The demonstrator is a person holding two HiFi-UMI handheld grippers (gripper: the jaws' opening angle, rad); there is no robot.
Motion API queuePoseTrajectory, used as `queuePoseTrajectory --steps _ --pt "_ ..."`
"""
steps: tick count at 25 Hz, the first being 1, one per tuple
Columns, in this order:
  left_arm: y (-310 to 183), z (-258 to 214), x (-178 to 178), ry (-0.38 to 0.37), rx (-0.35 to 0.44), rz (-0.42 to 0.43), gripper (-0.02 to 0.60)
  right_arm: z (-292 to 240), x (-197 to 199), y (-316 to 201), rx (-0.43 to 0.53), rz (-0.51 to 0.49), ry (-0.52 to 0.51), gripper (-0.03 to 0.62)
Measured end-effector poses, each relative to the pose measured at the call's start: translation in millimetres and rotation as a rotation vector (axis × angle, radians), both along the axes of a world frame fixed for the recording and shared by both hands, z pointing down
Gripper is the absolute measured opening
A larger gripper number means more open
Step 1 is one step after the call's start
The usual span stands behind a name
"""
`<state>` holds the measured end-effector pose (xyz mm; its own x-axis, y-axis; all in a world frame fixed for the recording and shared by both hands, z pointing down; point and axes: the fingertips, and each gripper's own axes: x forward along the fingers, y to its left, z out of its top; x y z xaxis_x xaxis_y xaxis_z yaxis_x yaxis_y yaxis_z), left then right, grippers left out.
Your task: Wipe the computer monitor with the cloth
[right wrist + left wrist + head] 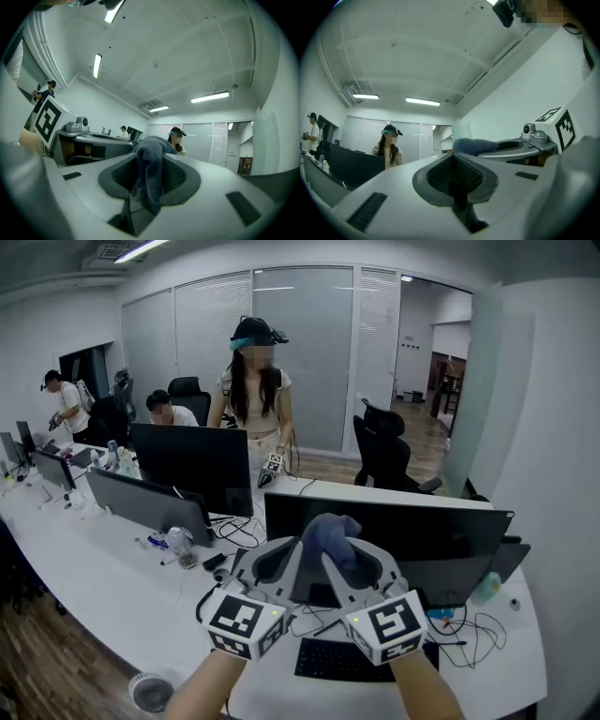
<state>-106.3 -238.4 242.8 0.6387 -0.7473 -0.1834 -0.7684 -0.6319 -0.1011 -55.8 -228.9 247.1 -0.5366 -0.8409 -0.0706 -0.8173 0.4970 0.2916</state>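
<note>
Right, right gripper is clamped on the cloth, with a bunched end poking past the jaws so that fabric, not plastic, meets the screen. Left gripper has jaws together, empty; likely just spare. Cloth is blue-grey, knit-textured, and up by the dark monitor top edge. Can't confirm contact.

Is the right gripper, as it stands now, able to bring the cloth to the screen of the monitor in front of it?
Probably yes. The right gripper is shut on the cloth and raised before the monitor, with nothing seen between them; the left gripper stands beside, not across.
</note>
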Motion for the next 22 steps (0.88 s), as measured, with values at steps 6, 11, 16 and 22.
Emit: queuePoseTrajectory --steps 6,11,16,22 --pt "-28 1 -28 0.03 -0.026 -0.028 0.006 -19 -27 -35 0.049 -0.004 0.029 0.124" --pt "-51 7 -42 0.055 -0.046 -0.046 0.006 -26 -42 -67 0.037 -0.006 0.045 0.124" --pt "-68 10 -53 0.095 -0.065 -0.068 0.006 -27 -59 -93 0.013 -0.018 0.075 0.124" --pt "-81 15 -65 0.078 -0.076 -0.076 0.006 -29 -76 -123 -0.016 0.019 0.099 0.124"
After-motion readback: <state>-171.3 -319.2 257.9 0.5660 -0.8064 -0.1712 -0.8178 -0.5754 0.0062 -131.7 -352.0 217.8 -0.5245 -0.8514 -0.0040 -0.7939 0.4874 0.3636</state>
